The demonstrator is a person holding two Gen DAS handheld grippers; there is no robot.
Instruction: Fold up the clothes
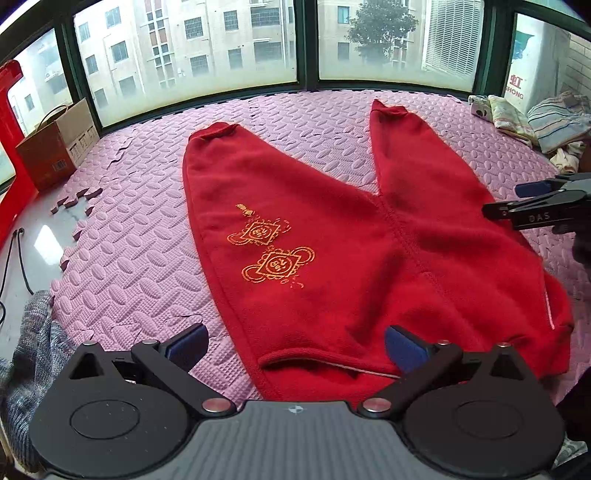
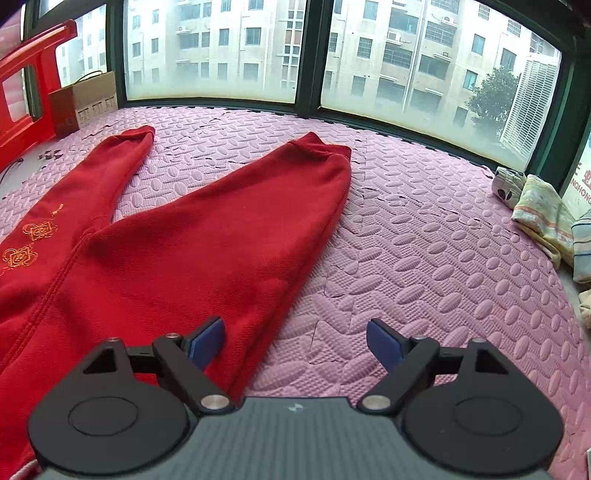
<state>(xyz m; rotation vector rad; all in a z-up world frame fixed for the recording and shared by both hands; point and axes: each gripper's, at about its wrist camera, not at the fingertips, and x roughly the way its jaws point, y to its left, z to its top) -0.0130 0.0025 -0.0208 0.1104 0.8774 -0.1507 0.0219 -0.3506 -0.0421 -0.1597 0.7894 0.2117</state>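
The red trousers [image 1: 332, 236] lie spread flat on the pink foam mat [image 2: 424, 240] (legs towards the window), both grippers, left gripper [image 1: 295, 347] and right gripper [image 2: 295, 339], hovering open-fingered at the waistband, apparently readying a grasp.

We are in a home, on what looks like an enclosed balcony or sunroom several storeys up. Dark-framed windows [image 2: 310, 55] wrap around us, showing apartment blocks [image 1: 184, 40] and a tree [image 1: 380, 29] outside. Pink interlocking foam mats [image 2: 424, 266] cover the floor. A cardboard box [image 1: 55, 147] sits by the glass near a red plastic stool [image 2: 26, 85], and folded household laundry [image 1: 546, 118] is piled in the corner.
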